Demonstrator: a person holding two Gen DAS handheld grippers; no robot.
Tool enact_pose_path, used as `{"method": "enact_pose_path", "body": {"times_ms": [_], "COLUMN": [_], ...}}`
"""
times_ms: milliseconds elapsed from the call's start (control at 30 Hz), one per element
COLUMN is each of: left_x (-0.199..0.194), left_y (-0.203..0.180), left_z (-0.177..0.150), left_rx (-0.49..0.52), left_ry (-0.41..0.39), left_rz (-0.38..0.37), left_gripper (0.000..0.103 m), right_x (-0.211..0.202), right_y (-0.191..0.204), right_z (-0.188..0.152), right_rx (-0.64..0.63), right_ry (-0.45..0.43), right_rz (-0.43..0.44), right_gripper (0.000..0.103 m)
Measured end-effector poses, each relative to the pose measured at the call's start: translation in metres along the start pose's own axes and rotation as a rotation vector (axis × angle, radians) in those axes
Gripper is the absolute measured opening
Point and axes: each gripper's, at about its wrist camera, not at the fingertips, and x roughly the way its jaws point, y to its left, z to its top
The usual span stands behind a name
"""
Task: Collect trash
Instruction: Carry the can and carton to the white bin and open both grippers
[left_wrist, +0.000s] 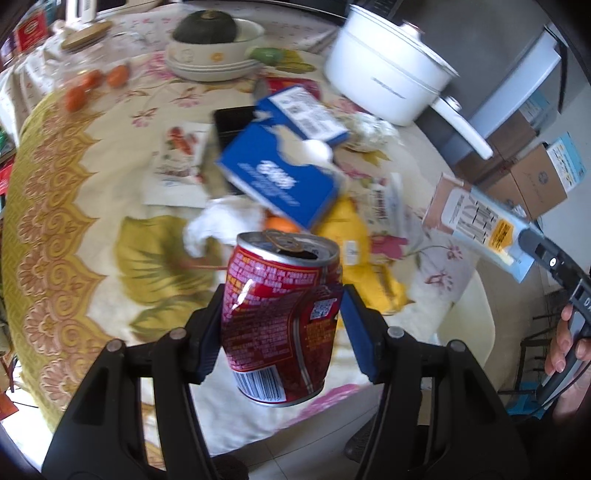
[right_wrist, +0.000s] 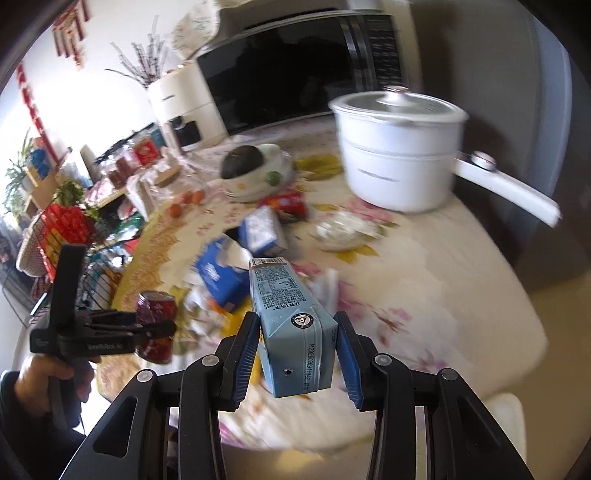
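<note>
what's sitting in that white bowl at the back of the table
A dark green squash fills the white bowl, which rests on a stack of plates. Whatever lies beneath the squash is covered.

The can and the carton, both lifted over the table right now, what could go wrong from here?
1. The red can is open on top, tilted and dented in the left claw; any leftover drink could drip onto the tablecloth.
2. The blue carton sits in the right claw gripped near one end, so it might swing or slip.
3. The white pot has a long handle the carton could clip.
</note>
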Motion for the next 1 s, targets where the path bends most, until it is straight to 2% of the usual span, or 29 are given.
{"method": "enact_pose_path", "body": {"times_ms": [300,500,733,1000], "left_x": [0.019,0.038,0.063,0.086], "left_y": [-0.078,-0.141,-0.204,-0.239], "left_z": [-0.002,-0.014,-0.038,-0.058], "left_rx": [0.110,0.194,0.310,0.393], "left_ry": [0.023,0.047,0.082,0.132], "left_rz": [-0.095,-0.161,-0.201,-0.191], "left_gripper": [0.061,0.061,0.061,0.061], "right_x": [-0.046,-0.064,-0.055,-0.042], "right_y": [-0.093,-0.141,-0.173,-0.194], "right_z": [-0.054,-0.092,-0.141,-0.167], "right_rx": [0.167,0.252,0.281,0.307], "right_ry": [0.069,0.131,0.260,0.351], "right_rz": [-0.132,-0.205,-0.253,-0.280], "right_gripper": [0.042,0.042,0.042,0.042]}}
